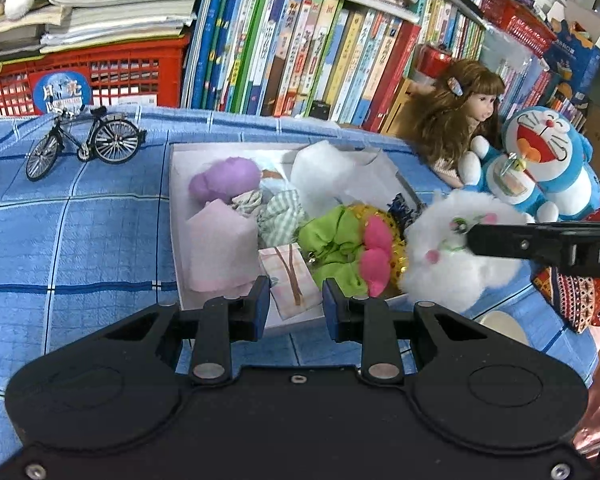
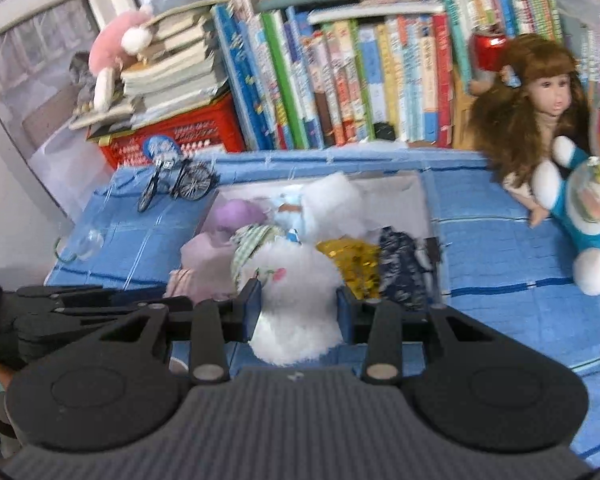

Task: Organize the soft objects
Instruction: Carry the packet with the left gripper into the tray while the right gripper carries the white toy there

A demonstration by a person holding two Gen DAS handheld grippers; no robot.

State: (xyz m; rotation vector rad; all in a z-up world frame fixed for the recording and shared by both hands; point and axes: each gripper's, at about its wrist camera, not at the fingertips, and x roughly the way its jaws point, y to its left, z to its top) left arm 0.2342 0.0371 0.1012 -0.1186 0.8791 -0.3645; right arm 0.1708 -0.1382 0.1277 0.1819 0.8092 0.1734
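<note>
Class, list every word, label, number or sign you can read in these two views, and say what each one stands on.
"DA": white letters on the right gripper arm, cut off by the picture's edge.
"月" and "亮", roughly: round blue label on the red crate; partly hidden, so uncertain.
Book spines: printed titles, too small to read.
Blue box: print too small.
Right wrist view: all text blurred.

We list a fluffy white plush cat (image 2: 296,304), a shallow white cardboard box (image 1: 176,216), crumpled green cloth (image 1: 332,240), glittery gold sequin fabric (image 2: 352,264), a blue checked woven tablecloth (image 1: 80,220), a shiny metal model bicycle (image 1: 84,140), a red plastic crate (image 1: 112,76), and matt black plastic grippers (image 2: 298,312)
</note>
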